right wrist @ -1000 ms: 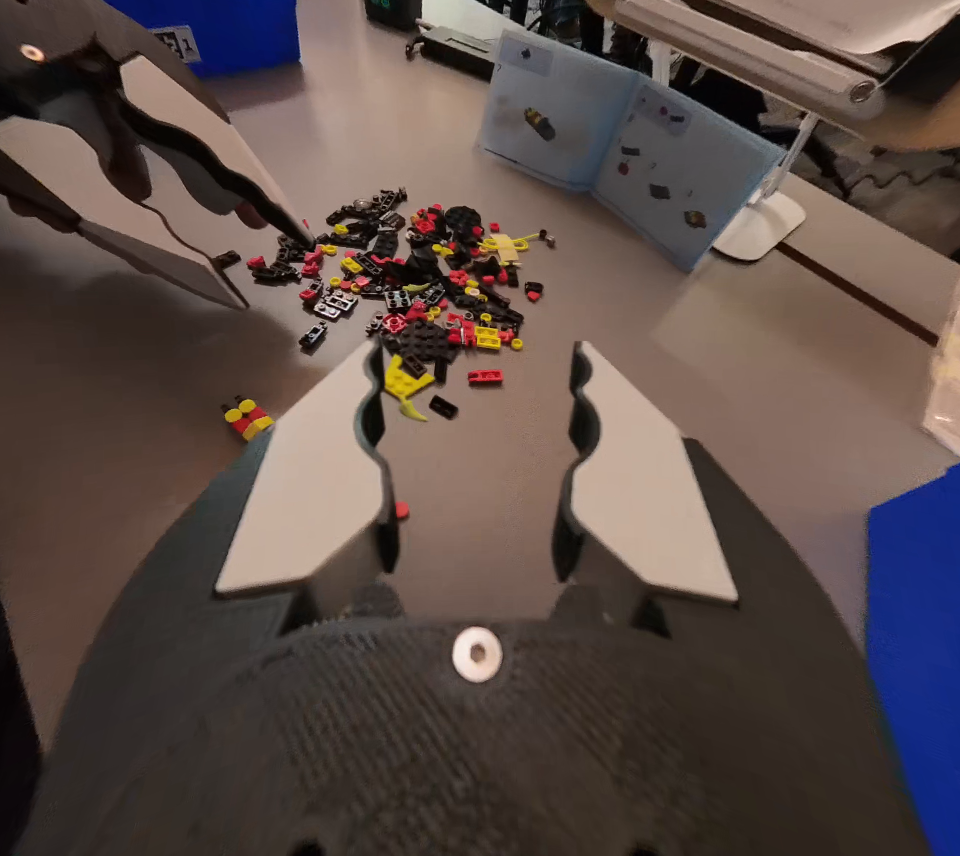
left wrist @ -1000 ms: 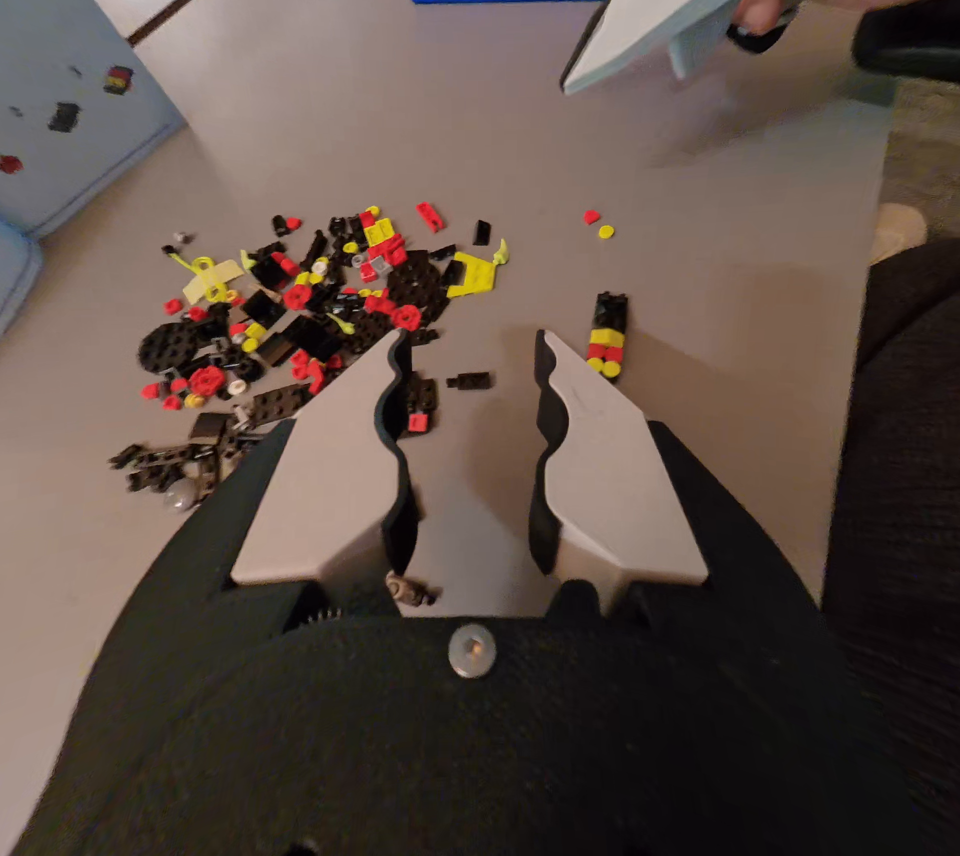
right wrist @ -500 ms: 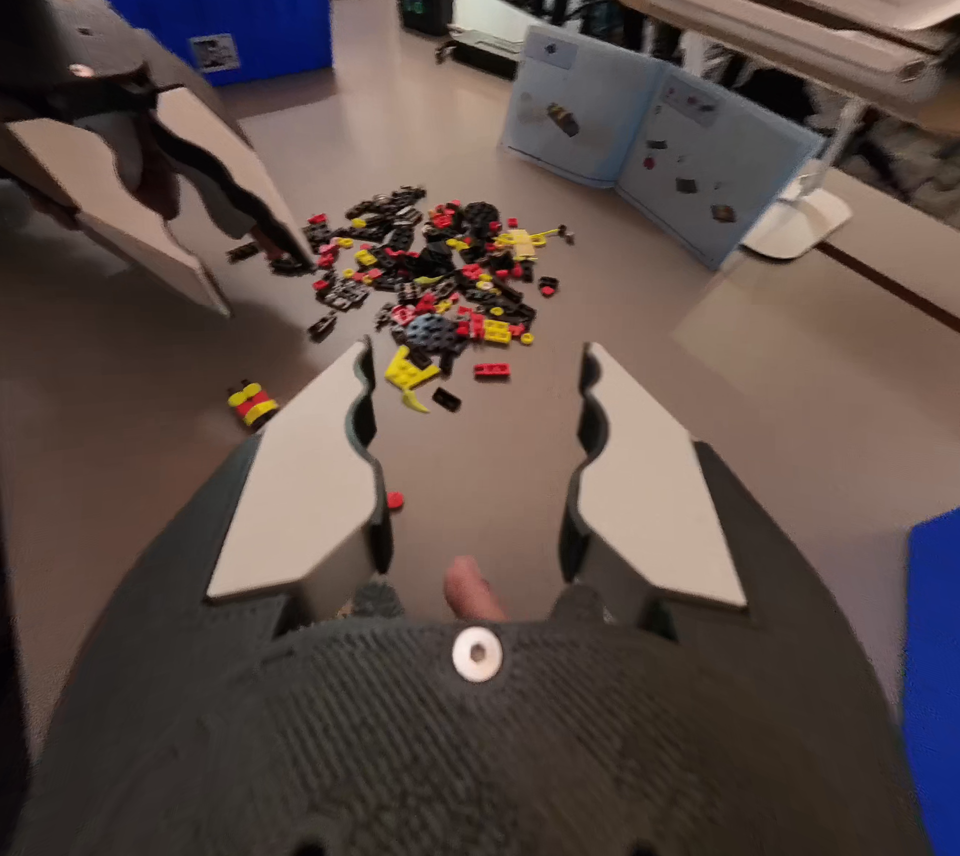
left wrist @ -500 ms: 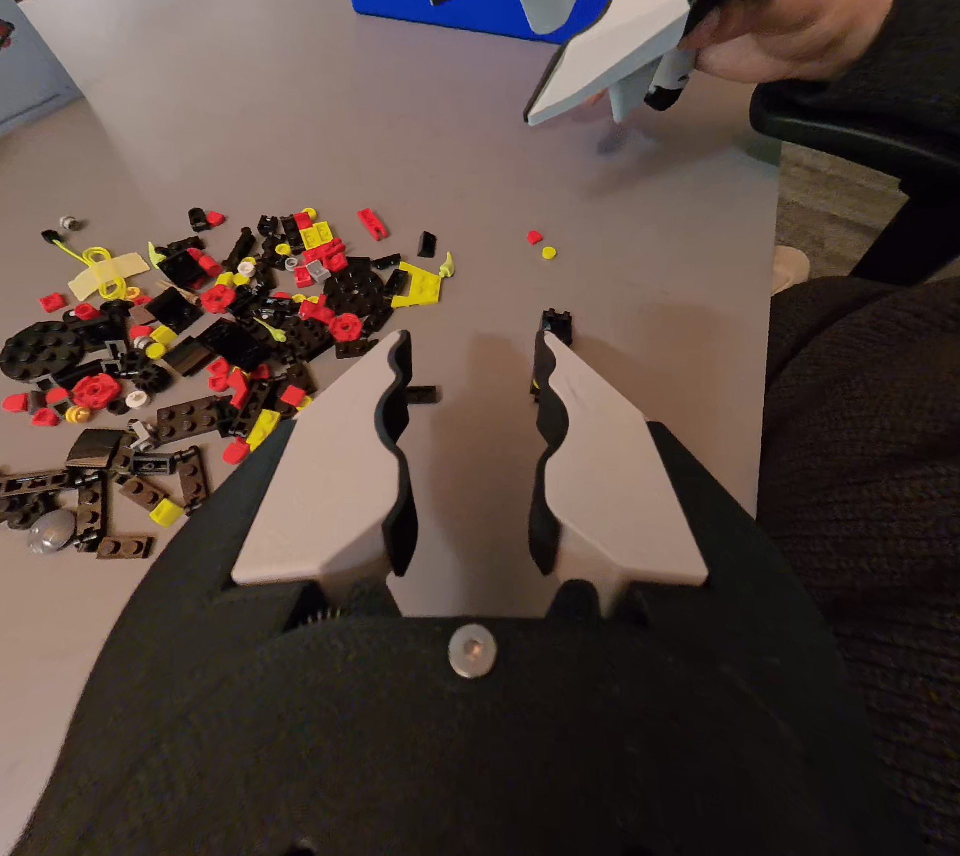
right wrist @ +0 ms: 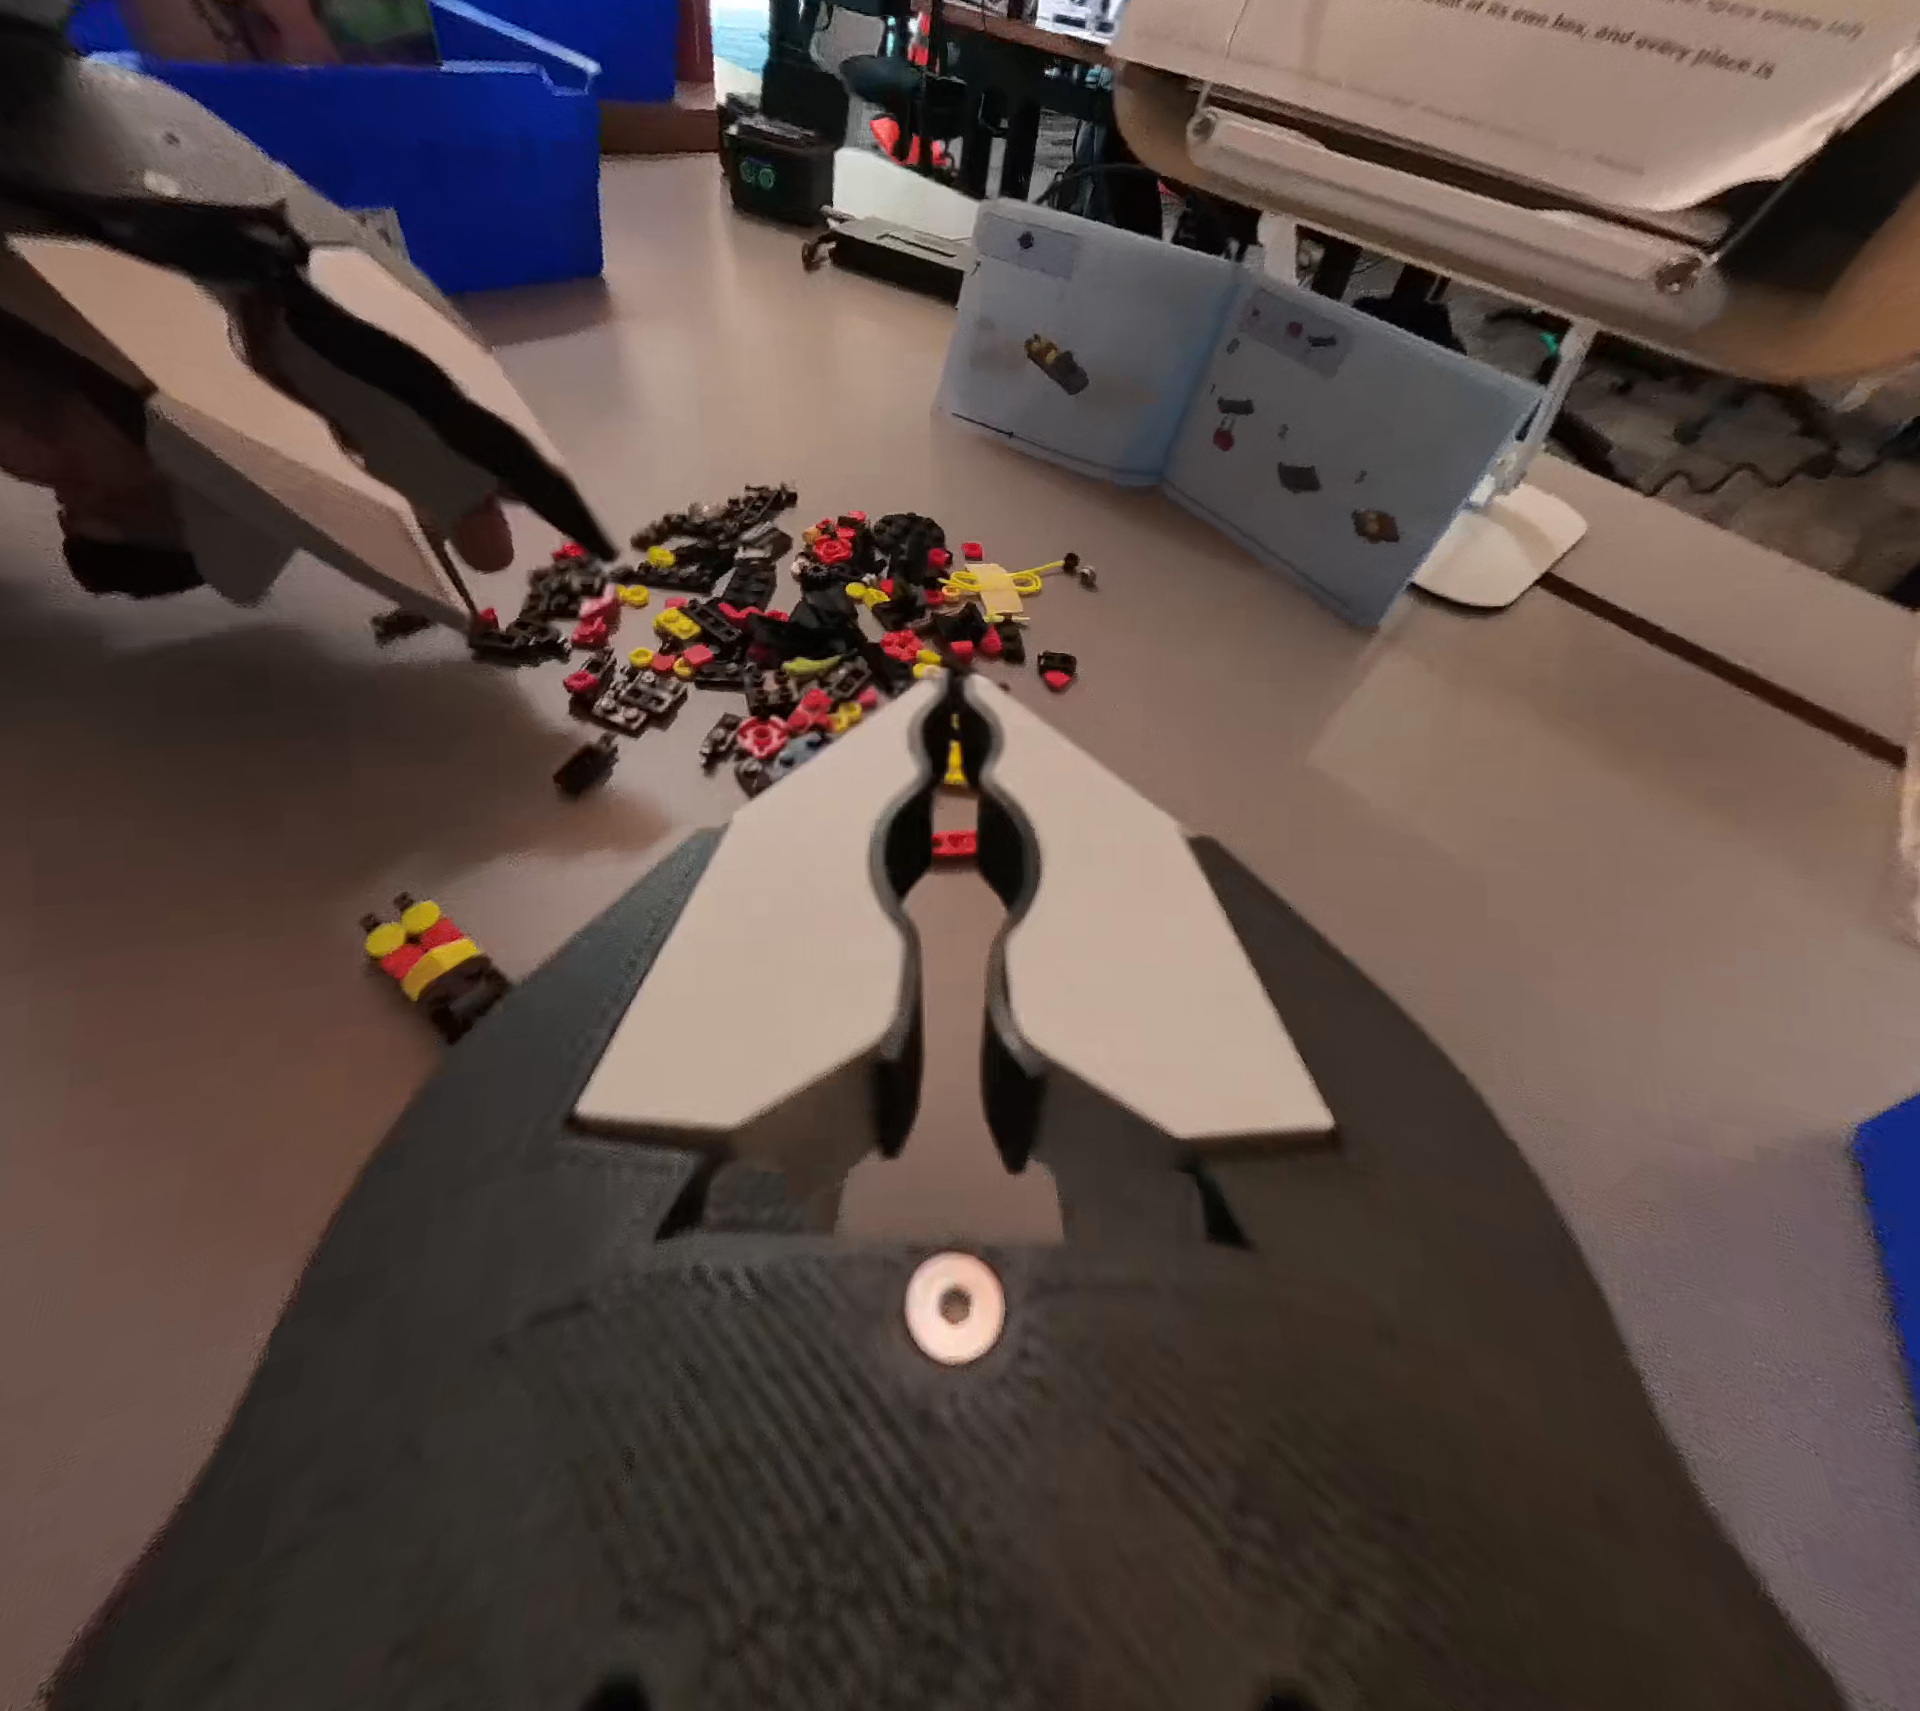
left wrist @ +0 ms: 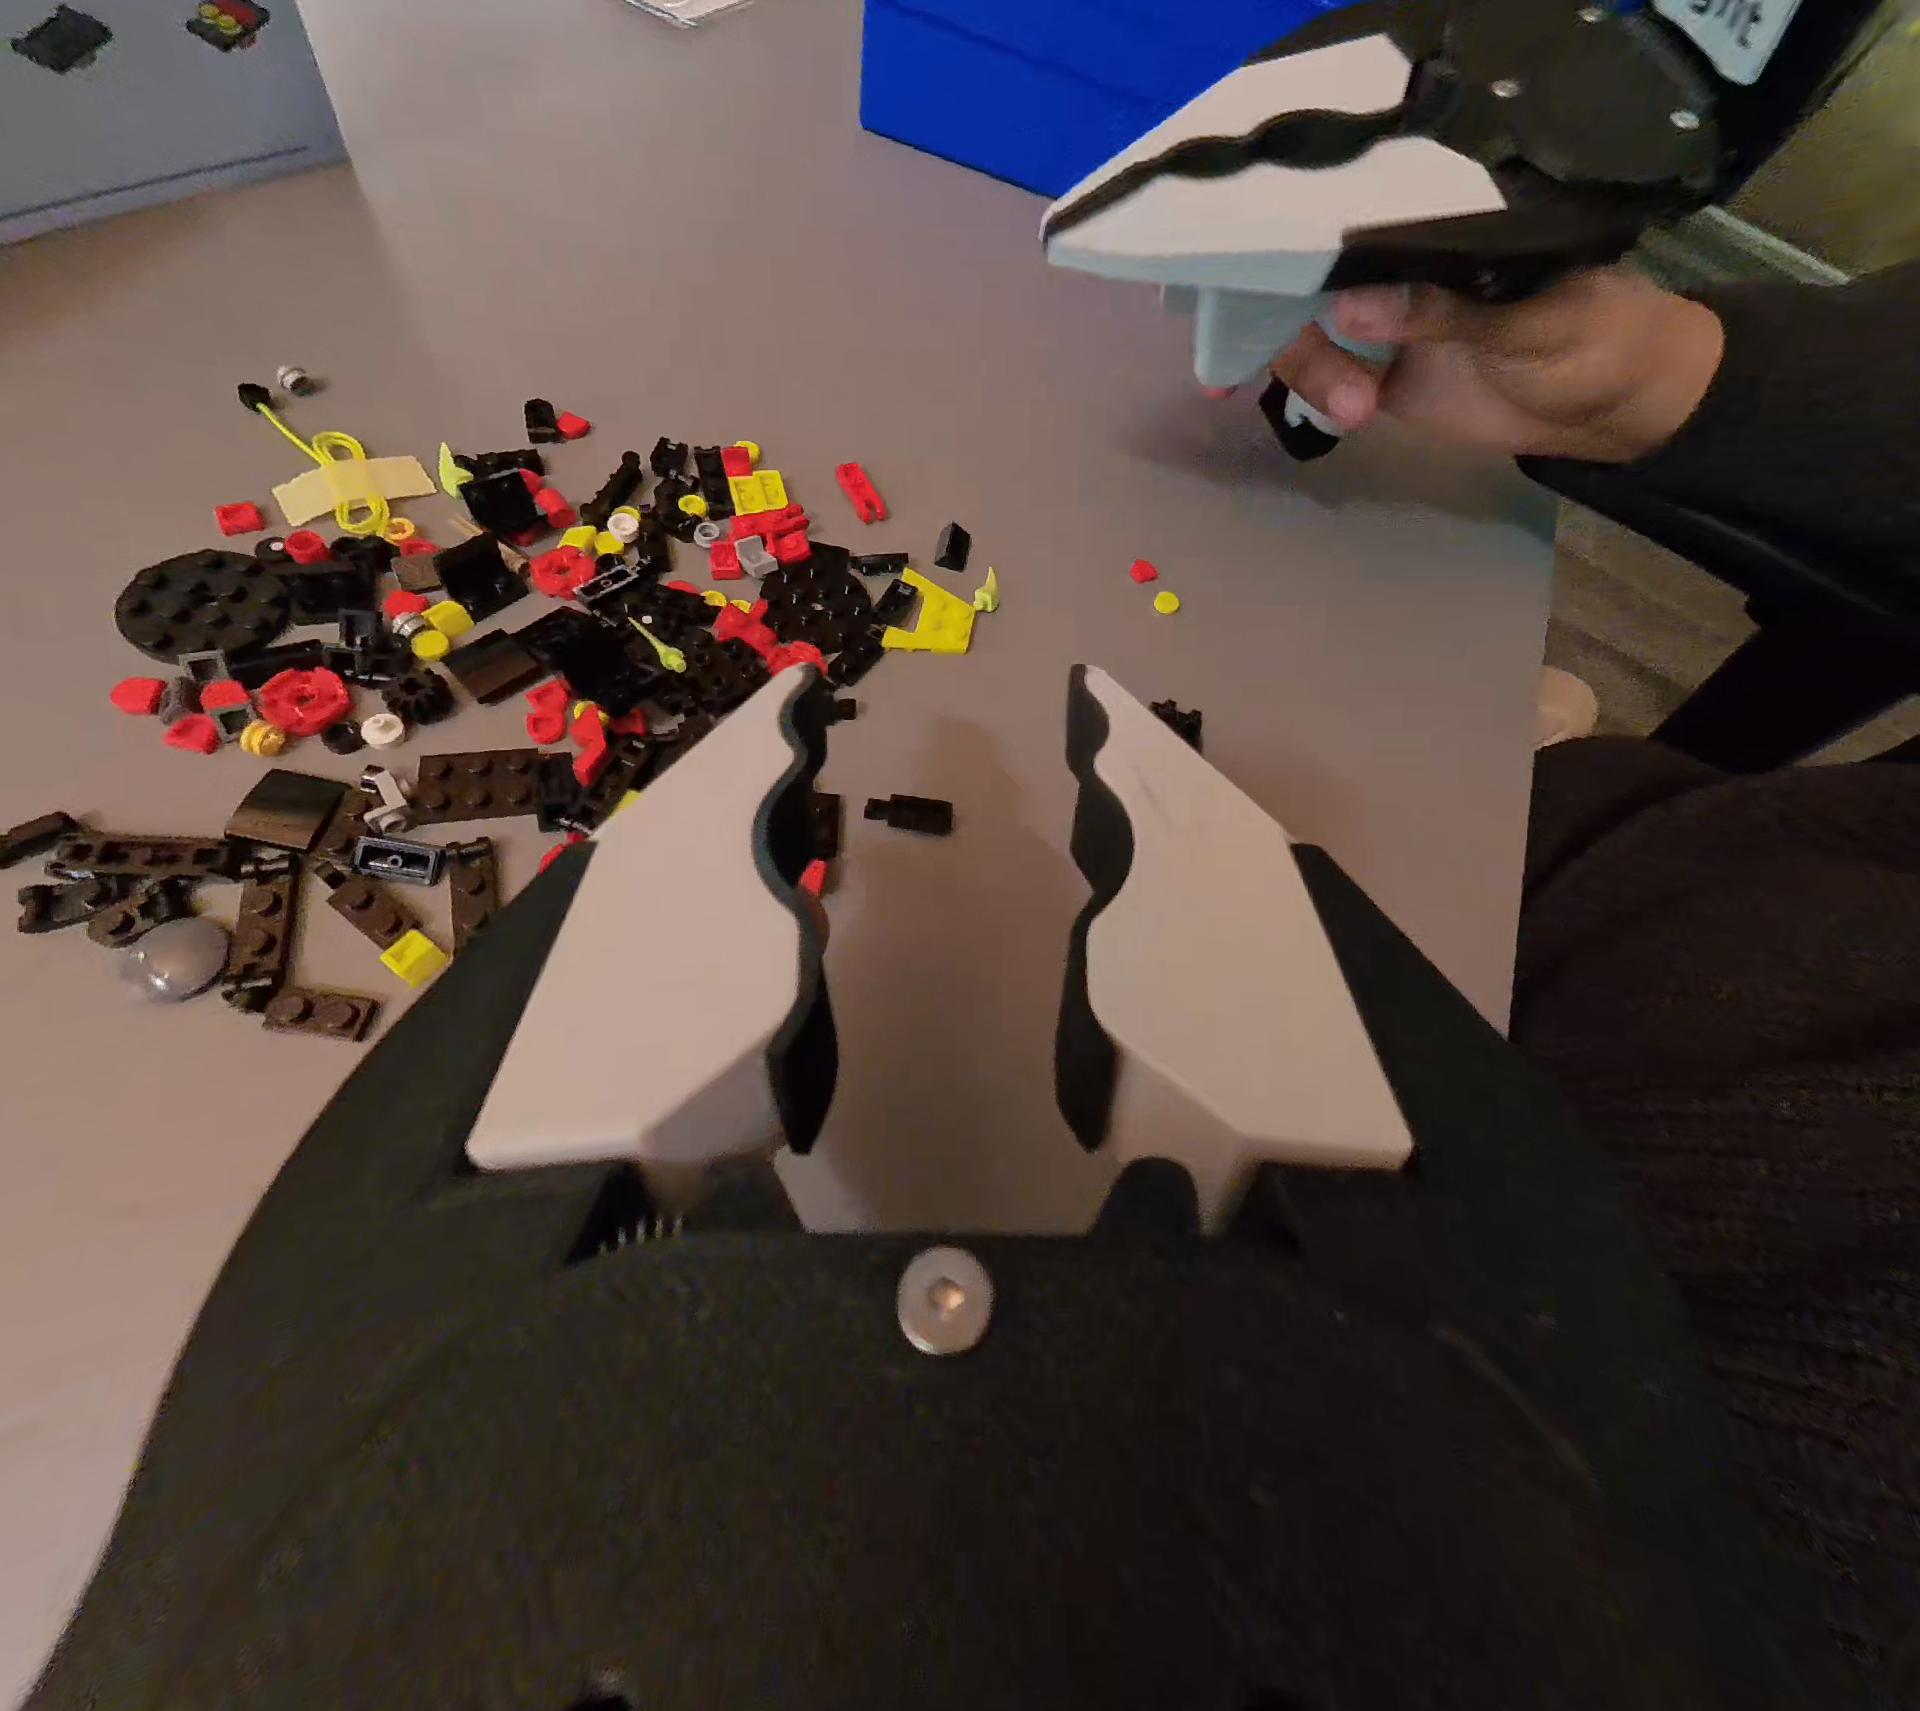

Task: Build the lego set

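Behind the grey-brown table point(right wrist: 1455, 830) stand blue bins point(right wrist: 468, 155), with more desks and bright windows beyond them.

Glossy plastic lego pieces point(left wrist: 582, 622) lie on a smooth matt table point(left wrist: 665, 227) beside a paper booklet point(right wrist: 1226, 383).

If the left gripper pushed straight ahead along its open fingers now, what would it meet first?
Most likely the small black peg piece on the table, lying between the open fingertips of the left gripper. Past it the tabletop looks bare; the gripper's height is unclear.
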